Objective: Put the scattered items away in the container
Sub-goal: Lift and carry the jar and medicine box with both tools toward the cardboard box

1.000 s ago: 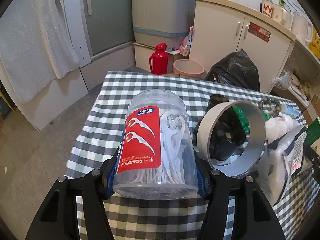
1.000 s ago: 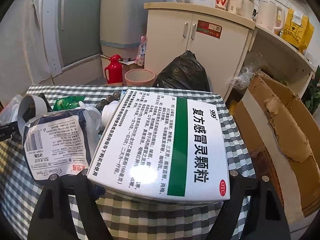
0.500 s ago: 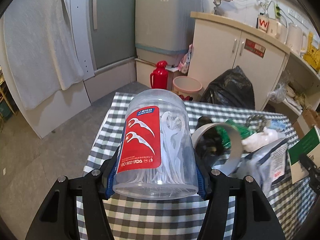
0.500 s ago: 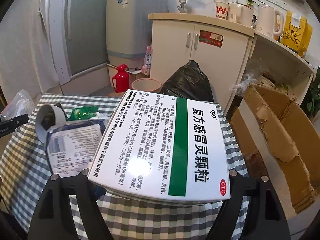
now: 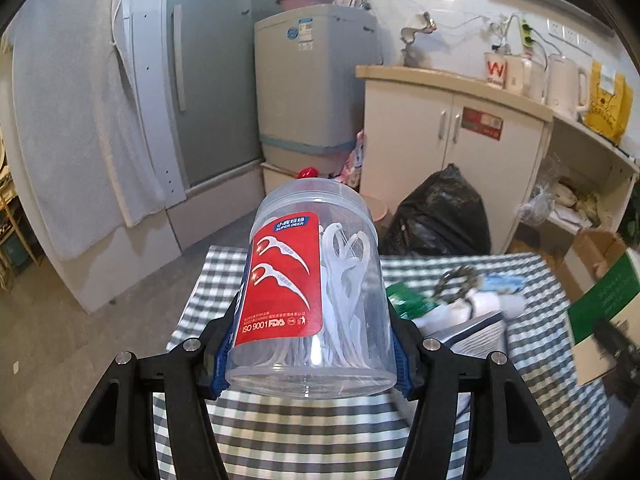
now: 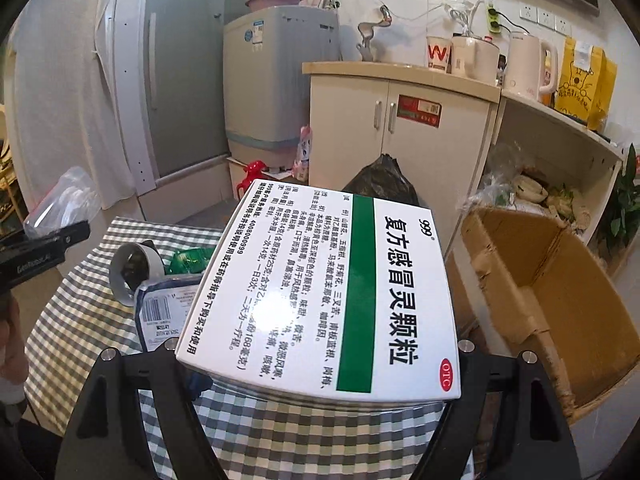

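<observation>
You've got both hands full right now. Your left tool (image 5: 312, 344) is clamped on the clear floss pick jar (image 5: 312, 300), lying on its side between the fingers with its base toward the camera and its lid end pointing away. Your right tool (image 6: 320, 364) is gripping the white and green medicine box (image 6: 320, 292), held flat, long side running away from you. Both are lifted clear of the checkered surface (image 5: 304, 432).

The thing that matters for the next move: the open cardboard box (image 6: 548, 292) sits off the right-hand edge of the surface, lower than it, mouth tilted up and toward you. I'm guessing that's the container. From the right wrist view it's just to the right of the medicine box, so your right hand is clearly the nearer one. The left tool is over the far left side, so the jar has to cross the whole surface to get there.

I'd swing the right one over first and drop the box in flat, then bring the jar across.

Still on the surface: a roll of tape (image 6: 134, 274), a blue-edged pouch (image 6: 164, 312), a green packet (image 6: 188, 258) and what looks like a bead bracelet (image 5: 460, 280), though that part is blurry.
</observation>
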Demonstrator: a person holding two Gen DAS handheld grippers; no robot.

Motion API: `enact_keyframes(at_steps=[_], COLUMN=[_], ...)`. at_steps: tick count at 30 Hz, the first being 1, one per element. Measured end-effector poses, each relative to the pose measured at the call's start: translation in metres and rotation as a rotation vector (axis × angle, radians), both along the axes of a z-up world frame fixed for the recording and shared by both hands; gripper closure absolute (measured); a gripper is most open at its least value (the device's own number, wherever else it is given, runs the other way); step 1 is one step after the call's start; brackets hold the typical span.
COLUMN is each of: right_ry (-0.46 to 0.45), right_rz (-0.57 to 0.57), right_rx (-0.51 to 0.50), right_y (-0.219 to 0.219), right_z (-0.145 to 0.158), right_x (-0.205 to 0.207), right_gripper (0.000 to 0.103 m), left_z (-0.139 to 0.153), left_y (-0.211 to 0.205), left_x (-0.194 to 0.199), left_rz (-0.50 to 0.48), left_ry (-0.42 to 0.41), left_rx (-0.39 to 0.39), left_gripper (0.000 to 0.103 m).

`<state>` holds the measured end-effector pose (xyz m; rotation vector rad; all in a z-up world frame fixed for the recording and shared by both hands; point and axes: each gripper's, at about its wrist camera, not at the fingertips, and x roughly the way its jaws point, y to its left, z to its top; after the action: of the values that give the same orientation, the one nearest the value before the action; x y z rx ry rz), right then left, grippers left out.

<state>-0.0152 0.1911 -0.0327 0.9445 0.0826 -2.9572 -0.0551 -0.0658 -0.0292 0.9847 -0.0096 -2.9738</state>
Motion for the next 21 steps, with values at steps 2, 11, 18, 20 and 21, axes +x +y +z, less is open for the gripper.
enact_keyframes(at_steps=[2, 11, 18, 20, 21], right_ry=[-0.002, 0.04, 0.077, 0.079, 0.079], right_rz=[0.01, 0.068, 0.114, 0.12, 0.122], right_rx=[-0.006, -0.038, -0.043, -0.046, -0.046], right_y=[0.002, 0.001, 0.005, 0.011, 0.014], right_z=[0.005, 0.033, 0.058, 0.063, 0.065], right_x=[0.001, 0.011, 0.011, 0.011, 0.011], right_gripper=[0.024, 0.024, 0.024, 0.024, 0.024], left_z=[0.01, 0.048, 0.071, 0.075, 0.077], left_y=[0.008, 0.027, 0.05, 0.058, 0.061], left_x=[0.004, 0.026, 0.031, 0.031, 0.031], left_rz=[-0.01, 0.002, 0.016, 0.017, 0.014], left_ry=[0.011, 0.035, 0.07, 0.073, 0.074], left_rx=[-0.002, -0.011, -0.011, -0.007, -0.005], left_gripper=[0.041, 0.041, 0.041, 0.041, 0.041])
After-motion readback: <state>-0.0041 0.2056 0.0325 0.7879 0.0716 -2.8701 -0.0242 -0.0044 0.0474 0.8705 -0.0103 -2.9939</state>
